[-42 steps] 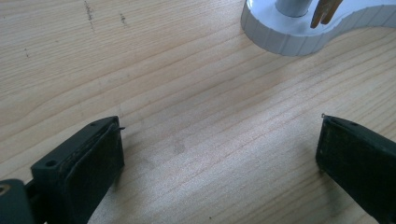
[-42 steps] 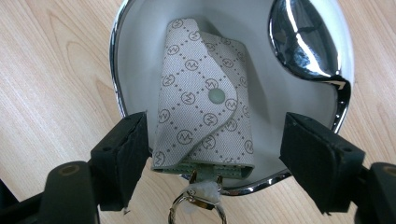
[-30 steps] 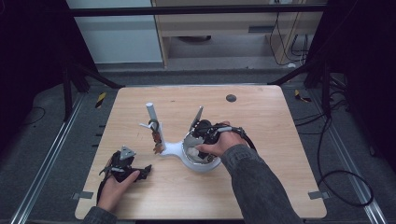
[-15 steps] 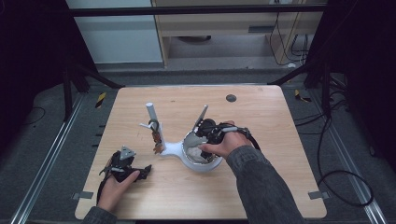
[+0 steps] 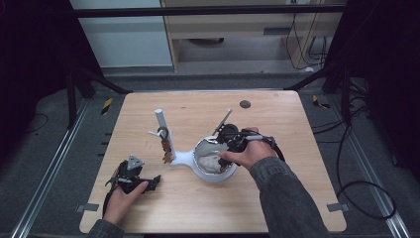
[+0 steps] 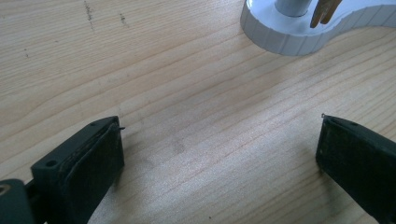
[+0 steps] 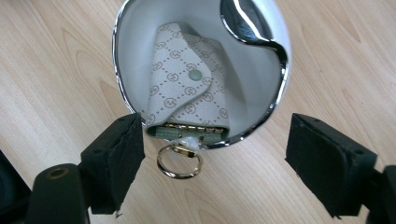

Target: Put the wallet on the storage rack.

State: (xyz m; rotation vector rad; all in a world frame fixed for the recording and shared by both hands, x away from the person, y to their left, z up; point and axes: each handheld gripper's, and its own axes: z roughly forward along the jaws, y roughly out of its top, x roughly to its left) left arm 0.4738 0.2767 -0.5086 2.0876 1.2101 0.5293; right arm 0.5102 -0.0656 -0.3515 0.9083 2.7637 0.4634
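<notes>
A pale rectangular wooden table [image 5: 198, 208] is being lit from above, and faint dark pencil marks [image 6: 88, 9] are being shown on its grain. A small black round disc [image 5: 244, 104] is being left lying near the far edge. Two grey tape pieces [image 5: 90, 207] [image 5: 335, 207] are being kept stuck just off the near corners. On the grey floor, a yellow-and-black striped strip [image 5: 106, 105] is being shown to the left and another [image 5: 321, 102] to the right. A black cable [image 5: 340, 163] is being trailed along the right side. A light wooden shelf unit [image 5: 233, 25] is being seen behind, beside a white panel [image 5: 124, 39].
</notes>
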